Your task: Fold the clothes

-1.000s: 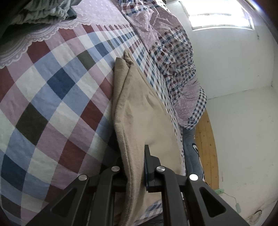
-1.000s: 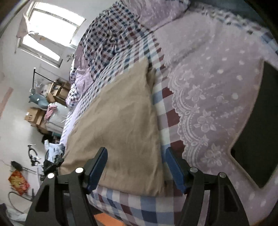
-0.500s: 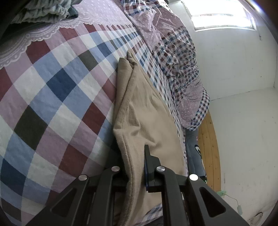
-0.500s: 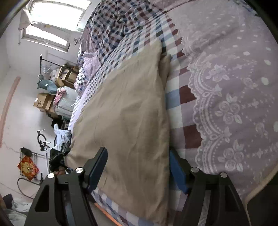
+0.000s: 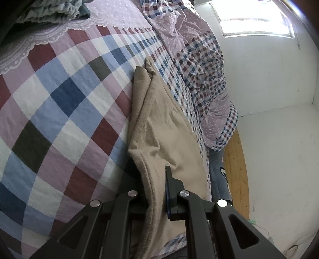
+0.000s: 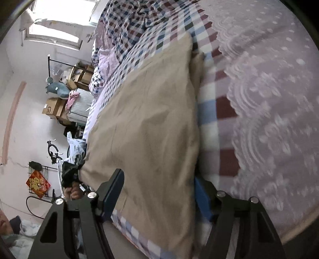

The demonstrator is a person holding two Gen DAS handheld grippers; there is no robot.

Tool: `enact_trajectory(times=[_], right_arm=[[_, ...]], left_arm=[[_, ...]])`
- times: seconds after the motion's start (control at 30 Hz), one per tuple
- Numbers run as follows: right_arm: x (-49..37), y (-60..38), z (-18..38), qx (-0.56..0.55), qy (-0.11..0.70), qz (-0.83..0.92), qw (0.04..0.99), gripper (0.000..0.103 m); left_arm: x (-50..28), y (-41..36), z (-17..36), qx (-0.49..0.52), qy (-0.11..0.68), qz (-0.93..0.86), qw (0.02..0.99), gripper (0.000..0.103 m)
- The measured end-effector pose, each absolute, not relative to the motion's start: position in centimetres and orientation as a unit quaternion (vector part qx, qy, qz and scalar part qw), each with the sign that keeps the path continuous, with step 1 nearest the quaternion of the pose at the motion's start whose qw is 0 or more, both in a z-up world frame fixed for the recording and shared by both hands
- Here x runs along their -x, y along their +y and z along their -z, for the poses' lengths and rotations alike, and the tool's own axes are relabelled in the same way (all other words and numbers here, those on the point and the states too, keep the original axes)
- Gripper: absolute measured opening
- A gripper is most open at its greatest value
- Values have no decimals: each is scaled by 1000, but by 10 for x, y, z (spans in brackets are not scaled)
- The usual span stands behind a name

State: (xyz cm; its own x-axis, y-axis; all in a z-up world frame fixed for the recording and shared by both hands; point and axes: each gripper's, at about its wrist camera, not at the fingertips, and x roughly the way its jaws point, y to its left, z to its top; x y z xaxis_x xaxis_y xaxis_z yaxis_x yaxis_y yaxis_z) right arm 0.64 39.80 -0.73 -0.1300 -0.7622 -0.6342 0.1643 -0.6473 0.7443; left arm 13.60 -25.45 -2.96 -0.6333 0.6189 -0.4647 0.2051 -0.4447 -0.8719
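Observation:
A beige garment (image 5: 159, 119) lies along the checked bedsheet (image 5: 59, 103), near the bed's edge. My left gripper (image 5: 154, 179) is shut on its near hem; one finger is hidden under the cloth. In the right wrist view the same beige garment (image 6: 151, 123) is spread flat. My right gripper (image 6: 157, 185) is open and straddles its near edge, with one finger on top and the other along the right side. At the garment's left corner, the left gripper (image 6: 69, 175) shows with a hand behind it.
A bunched checked quilt (image 5: 199, 65) lies along the far side of the bed. Grey-green folded cloth (image 5: 51, 10) sits at the head, on lilac lace-edged fabric (image 6: 269, 99). Cardboard boxes (image 6: 53, 107), a bicycle (image 6: 53, 153) and a wooden bed frame (image 5: 235, 169) stand beyond the bed.
My right gripper has moved down and in over the garment's near edge, so cloth now lies between its open fingers. The left gripper keeps its hold and has barely shifted.

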Motion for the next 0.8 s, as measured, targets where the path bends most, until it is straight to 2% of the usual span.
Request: enact_trajectory(times=[0.47,0.6,0.8], right_arm=[[7,365,10,-560,-260,704,351,73],[-6,382,12,-540,-289,710,349,65],[-6,389,13,-520,-303,731,322,59]], left_arm=[[-135,-252,27,402,-509,-748,140,10],[-135,-253,27,402,-511,-747,140,10],[-140,-251,26,400,-513,-747,137,10]])
